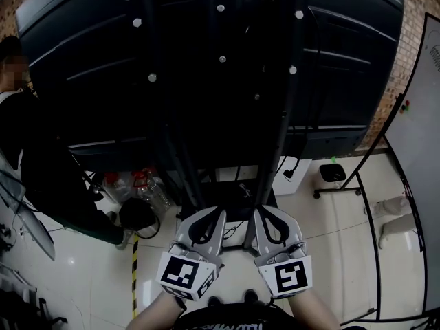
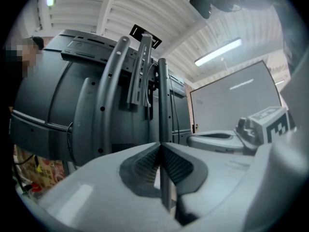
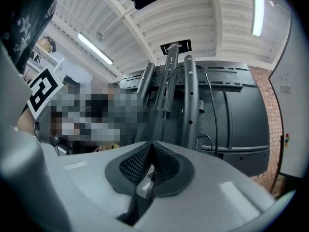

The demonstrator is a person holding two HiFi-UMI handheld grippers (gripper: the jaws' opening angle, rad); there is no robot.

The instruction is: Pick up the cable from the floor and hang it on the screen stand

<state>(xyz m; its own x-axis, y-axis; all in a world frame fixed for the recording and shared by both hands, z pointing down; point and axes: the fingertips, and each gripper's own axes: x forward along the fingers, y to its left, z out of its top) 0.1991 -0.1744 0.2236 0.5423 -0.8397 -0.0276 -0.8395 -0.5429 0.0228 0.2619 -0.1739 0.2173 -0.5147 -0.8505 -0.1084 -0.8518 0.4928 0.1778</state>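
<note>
The screen stand (image 1: 282,115) is a set of dark upright poles on the back of a big black screen (image 1: 89,81). It fills the upper head view and shows ahead in the left gripper view (image 2: 163,100) and the right gripper view (image 3: 189,100). Thin dark cable (image 1: 234,231) lies on the floor at the stand's foot. My left gripper (image 1: 214,213) and right gripper (image 1: 264,214) sit side by side low in the head view, pointing at the stand's base. Both are shut with nothing between the pads. A cable (image 3: 208,105) runs down the screen's back.
A person in dark clothes (image 1: 31,150) stands at the left. Bottles (image 1: 148,184) and a black round object (image 1: 137,215) sit on the floor beside them. A whiteboard on a frame (image 1: 416,150) stands at the right, a white box (image 1: 292,179) by the stand, and striped floor tape (image 1: 135,267).
</note>
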